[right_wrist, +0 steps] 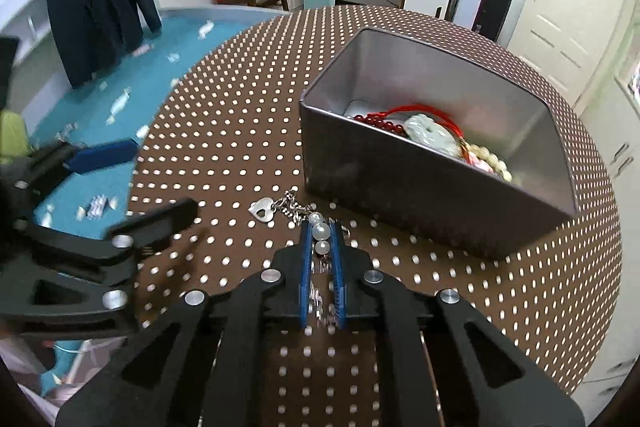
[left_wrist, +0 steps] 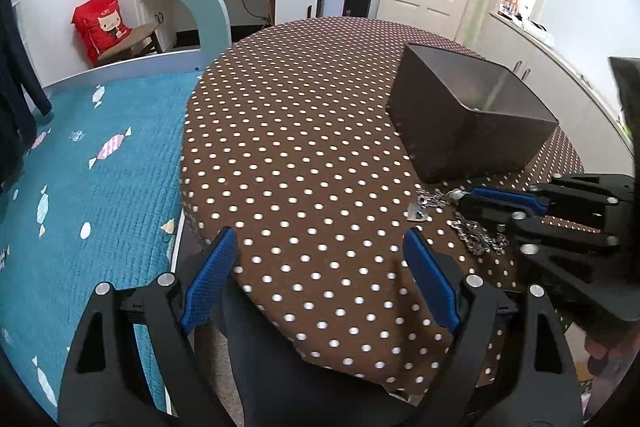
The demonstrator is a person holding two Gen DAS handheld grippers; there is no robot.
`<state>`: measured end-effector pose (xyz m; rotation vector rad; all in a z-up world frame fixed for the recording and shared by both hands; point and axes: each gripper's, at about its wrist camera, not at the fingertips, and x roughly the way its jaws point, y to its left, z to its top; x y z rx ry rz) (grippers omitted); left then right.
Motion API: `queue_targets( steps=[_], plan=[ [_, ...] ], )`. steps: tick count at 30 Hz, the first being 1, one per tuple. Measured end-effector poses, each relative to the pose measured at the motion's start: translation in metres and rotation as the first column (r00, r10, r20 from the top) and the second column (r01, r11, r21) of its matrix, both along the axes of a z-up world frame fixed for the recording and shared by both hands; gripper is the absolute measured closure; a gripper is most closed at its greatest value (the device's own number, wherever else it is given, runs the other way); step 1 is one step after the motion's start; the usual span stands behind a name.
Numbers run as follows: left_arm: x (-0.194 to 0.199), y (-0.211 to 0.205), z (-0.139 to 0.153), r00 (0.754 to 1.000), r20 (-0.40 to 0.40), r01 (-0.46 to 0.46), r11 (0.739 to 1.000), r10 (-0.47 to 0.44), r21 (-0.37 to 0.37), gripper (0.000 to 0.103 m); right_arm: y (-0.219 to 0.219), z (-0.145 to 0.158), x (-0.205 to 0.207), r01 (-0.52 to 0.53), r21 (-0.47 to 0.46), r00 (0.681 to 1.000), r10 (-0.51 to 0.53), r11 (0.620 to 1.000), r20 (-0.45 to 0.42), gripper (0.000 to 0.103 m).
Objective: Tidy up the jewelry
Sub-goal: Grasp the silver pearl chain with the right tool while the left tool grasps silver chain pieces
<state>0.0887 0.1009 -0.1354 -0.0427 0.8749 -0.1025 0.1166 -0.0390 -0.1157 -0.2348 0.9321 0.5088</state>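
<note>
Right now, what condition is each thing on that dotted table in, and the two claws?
Metal tin: lidless, upright, holding beads and a jade pendant.
Chain bracelet: on the cloth, pearl end pinched.
Right claw: shut on the bracelet.
Left claw: open, holding nothing.

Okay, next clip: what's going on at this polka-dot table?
A person with a claw in each hand is tidying jewelry. The right claw is shut on a silver chain with pearl beads and a heart charm, lying on the tablecloth beside the metal tin. The tin already holds a red cord with a jade pendant and a bead bracelet. The left claw is open and empty, near the table's edge.
</note>
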Motion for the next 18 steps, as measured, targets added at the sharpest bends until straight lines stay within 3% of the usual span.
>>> queue_targets(
  steps=[7,13,18],
  plan=[
    [0.013,-0.031,-0.002,0.998,-0.027,0.055,0.998,-0.055,-0.001,0.014,-0.070,0.032,-0.022,0.121,0.180,0.992,-0.123,0.976,0.004,0.095],
    [0.017,-0.061,-0.002,0.994,-0.029,0.108,0.994,-0.108,0.002,0.014,-0.110,0.036,-0.031,0.213,0.205,0.976,-0.219,0.955,0.004,0.095],
    [0.021,-0.079,-0.006,0.993,-0.041,0.113,0.992,-0.111,0.049,0.014,-0.128,0.033,-0.038,0.229,0.248,0.972,-0.232,0.941,-0.017,0.095]
  ],
)
